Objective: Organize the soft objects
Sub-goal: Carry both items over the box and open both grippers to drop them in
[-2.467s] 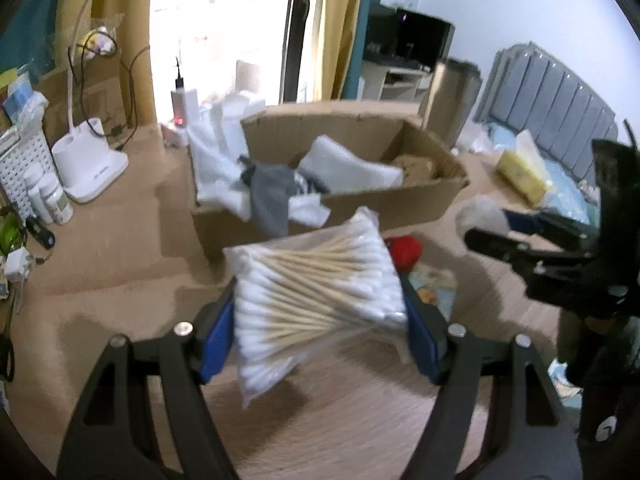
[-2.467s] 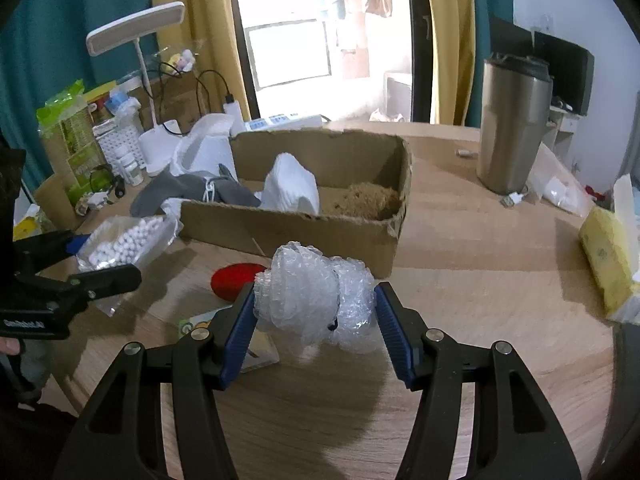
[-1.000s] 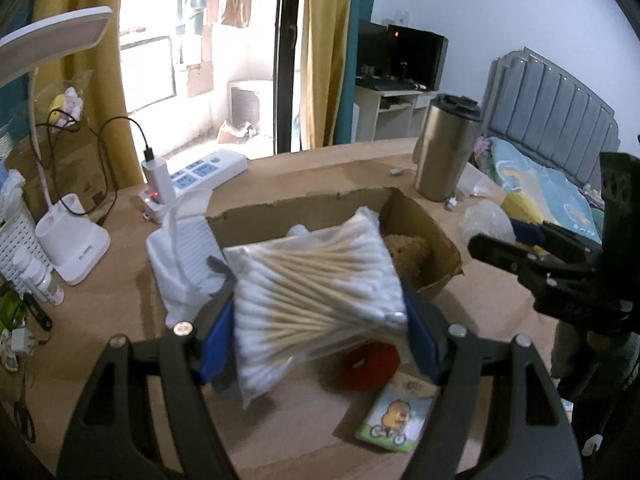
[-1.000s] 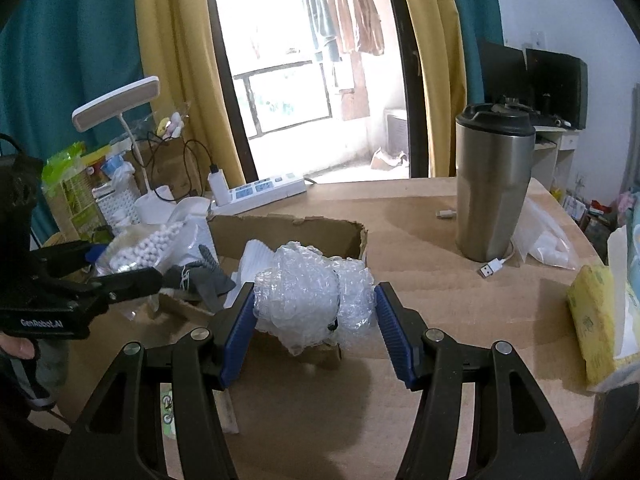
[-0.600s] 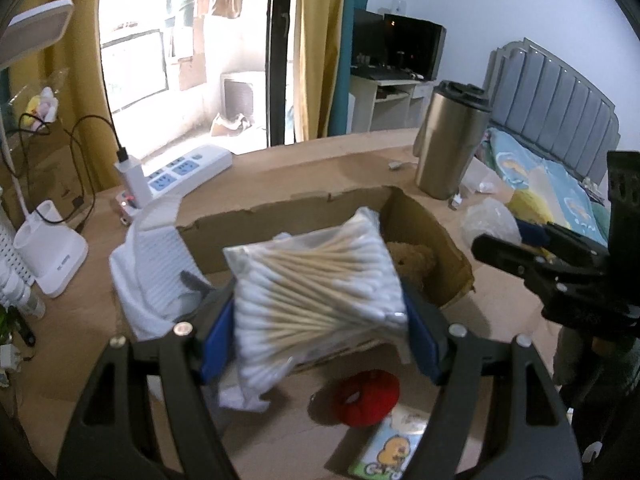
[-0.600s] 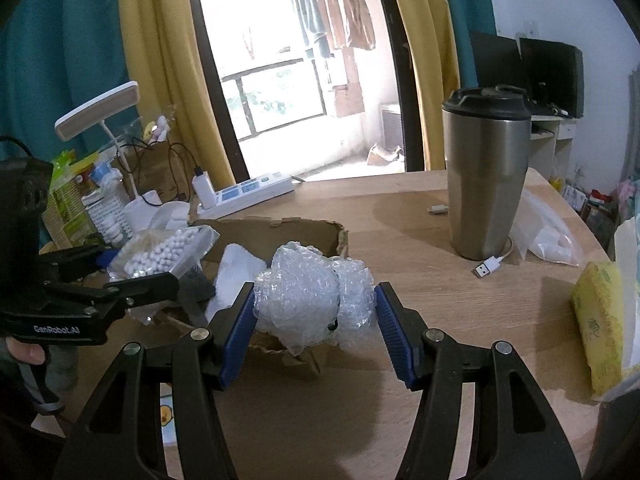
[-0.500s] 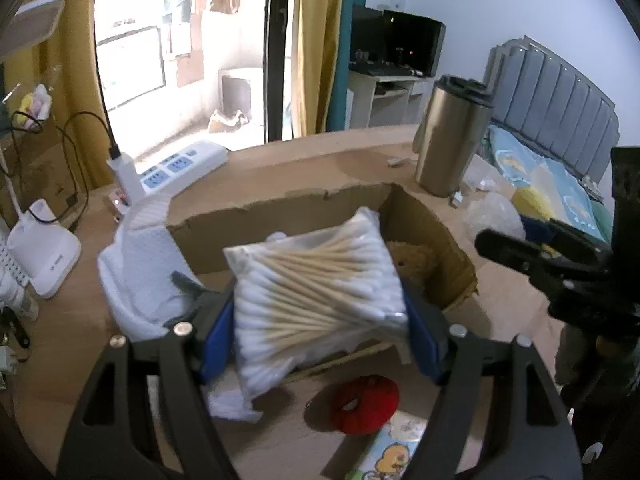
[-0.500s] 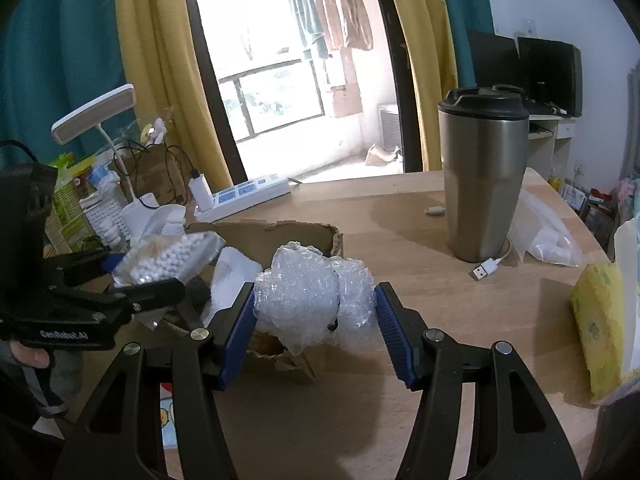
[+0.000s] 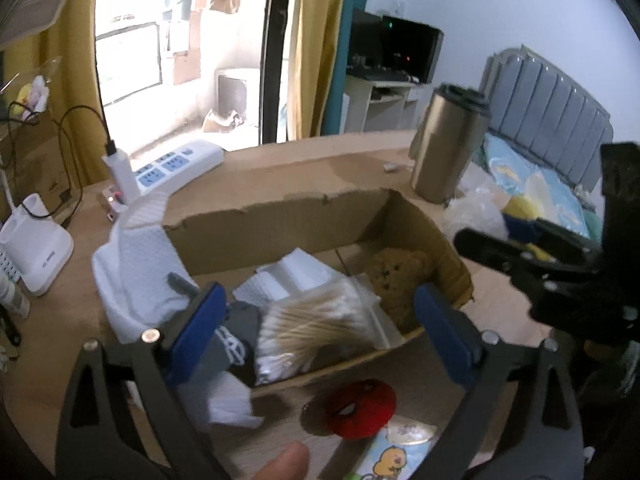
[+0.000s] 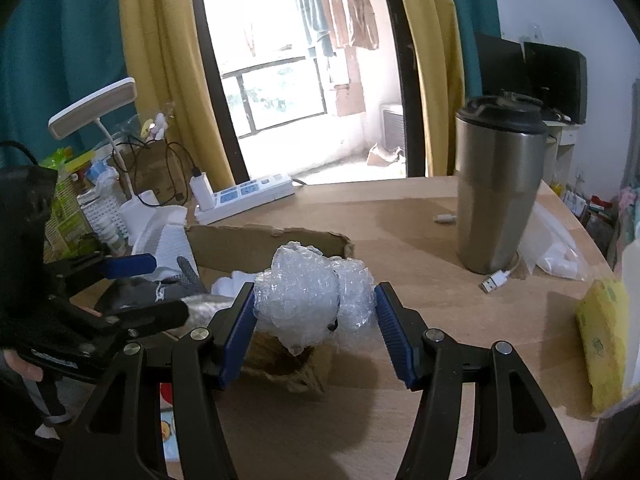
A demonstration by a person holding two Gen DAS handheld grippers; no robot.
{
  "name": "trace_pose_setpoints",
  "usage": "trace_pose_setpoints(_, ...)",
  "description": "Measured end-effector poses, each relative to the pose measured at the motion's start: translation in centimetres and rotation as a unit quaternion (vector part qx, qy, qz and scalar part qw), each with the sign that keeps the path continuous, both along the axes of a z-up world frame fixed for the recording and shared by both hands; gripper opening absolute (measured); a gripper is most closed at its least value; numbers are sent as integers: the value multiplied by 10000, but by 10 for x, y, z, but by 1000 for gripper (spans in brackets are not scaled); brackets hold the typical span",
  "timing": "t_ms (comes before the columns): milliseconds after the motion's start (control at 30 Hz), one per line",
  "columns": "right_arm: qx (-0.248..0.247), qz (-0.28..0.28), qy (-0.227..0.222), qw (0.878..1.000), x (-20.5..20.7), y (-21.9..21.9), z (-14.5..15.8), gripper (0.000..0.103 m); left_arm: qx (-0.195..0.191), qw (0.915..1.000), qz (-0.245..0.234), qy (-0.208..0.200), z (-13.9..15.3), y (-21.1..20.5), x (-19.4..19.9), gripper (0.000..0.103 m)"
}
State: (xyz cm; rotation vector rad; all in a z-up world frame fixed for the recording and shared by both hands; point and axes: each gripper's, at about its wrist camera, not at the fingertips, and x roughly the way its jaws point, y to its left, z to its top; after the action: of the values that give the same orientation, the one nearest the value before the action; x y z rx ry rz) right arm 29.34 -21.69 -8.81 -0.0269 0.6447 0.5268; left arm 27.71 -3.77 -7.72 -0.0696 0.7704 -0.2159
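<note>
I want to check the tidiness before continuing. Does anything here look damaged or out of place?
The cardboard box has a ragged, torn top edge, and a white cloth hangs over its left wall instead of lying inside. A red plush toy lies on the table outside the box. The bag of cotton swabs lies tilted inside.

wrist views, close — sharing cardboard box (image 9: 304, 220)

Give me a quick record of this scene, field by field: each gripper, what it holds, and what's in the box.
left gripper: open, above the box
right gripper: shut on bubble wrap
cotton swab bag: released, in the cardboard box
also in box: white cloth, brown plush
outside box: red plush on table
nearby: steel tumbler
</note>
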Motion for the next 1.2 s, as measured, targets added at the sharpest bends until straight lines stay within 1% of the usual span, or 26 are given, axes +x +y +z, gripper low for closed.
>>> trace_pose_setpoints(200, -113, 144, -50, 9998, 4, 22, 3, 62, -108, 9996, 118, -221, 14, 22, -13, 97)
trace_pose_setpoints(367, -245, 159, -38, 9996, 10, 35, 4, 62, -184, 9989, 261, -354, 19, 39, -20, 97)
trace_pose_setpoints(533, -432, -7, 29, 9991, 21, 47, 0, 62, -312, 9980, 395, -386, 18, 56, -23, 97)
trace_pose_setpoints(633, -448, -168, 121, 9988, 29, 50, -3, 64, -412, 9973, 456, -393, 16, 65, -25, 97)
trace_pose_setpoints(667, -442, -241, 147, 9986, 32, 51, -4, 65, -464, 9970, 471, -397, 16, 69, -26, 97)
trace_pose_setpoints(767, -359, -369, 234, 9984, 39, 54, -5, 72, -536, 9963, 501, -458, 16, 77, -29, 97)
trace_pose_setpoints(833, -360, -398, 263, 9982, 41, 57, -5, 78, -569, 9958, 521, -493, 17, 82, -30, 97)
trace_pose_setpoints(867, -395, -401, 239, 9981, 41, 59, -4, 83, -596, 9956, 534, -491, 16, 85, -31, 98)
trace_pose_setpoints(900, -416, -395, 217, 9981, 41, 61, -4, 85, -633, 9954, 539, -486, 16, 88, -32, 98)
trace_pose_setpoints(1133, -568, -290, 135, 9979, 29, 70, 2, 85, -754, 9944, 554, -496, 16, 95, -40, 100)
trace_pose_setpoints(1200, -586, -295, 100, 9978, 23, 70, 5, 85, -659, 9943, 617, -562, 18, 95, -44, 100)
